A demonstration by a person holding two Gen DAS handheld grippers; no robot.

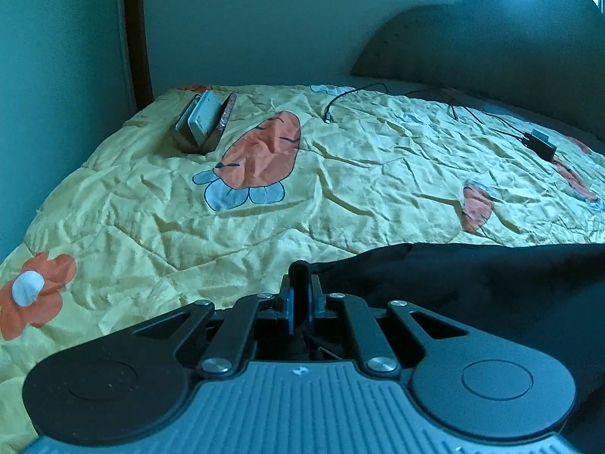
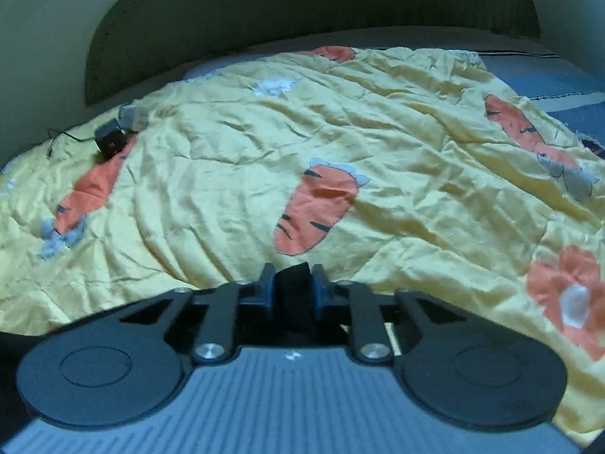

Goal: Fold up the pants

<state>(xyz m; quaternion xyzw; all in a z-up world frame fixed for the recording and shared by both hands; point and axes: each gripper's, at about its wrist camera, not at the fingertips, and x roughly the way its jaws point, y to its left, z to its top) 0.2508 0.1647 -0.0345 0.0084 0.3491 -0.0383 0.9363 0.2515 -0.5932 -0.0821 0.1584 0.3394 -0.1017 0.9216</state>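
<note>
Black pants (image 1: 472,287) lie on a yellow quilt printed with carrots, spreading from the centre to the right edge of the left wrist view. My left gripper (image 1: 300,295) is shut on a bunched edge of that black cloth, which pokes up between the blue pads. In the right wrist view my right gripper (image 2: 293,287) is shut on another fold of the black pants (image 2: 291,278), a dark wad showing between its fingers. The rest of the pants is hidden below the right gripper's body.
The yellow quilt (image 1: 340,189) covers the bed. An open case holding a flat device (image 1: 202,121) stands at the far left. A charger block (image 1: 539,143) with black cables (image 1: 340,100) lies near the dark headboard (image 1: 491,45); the charger block (image 2: 111,142) shows again in the right wrist view.
</note>
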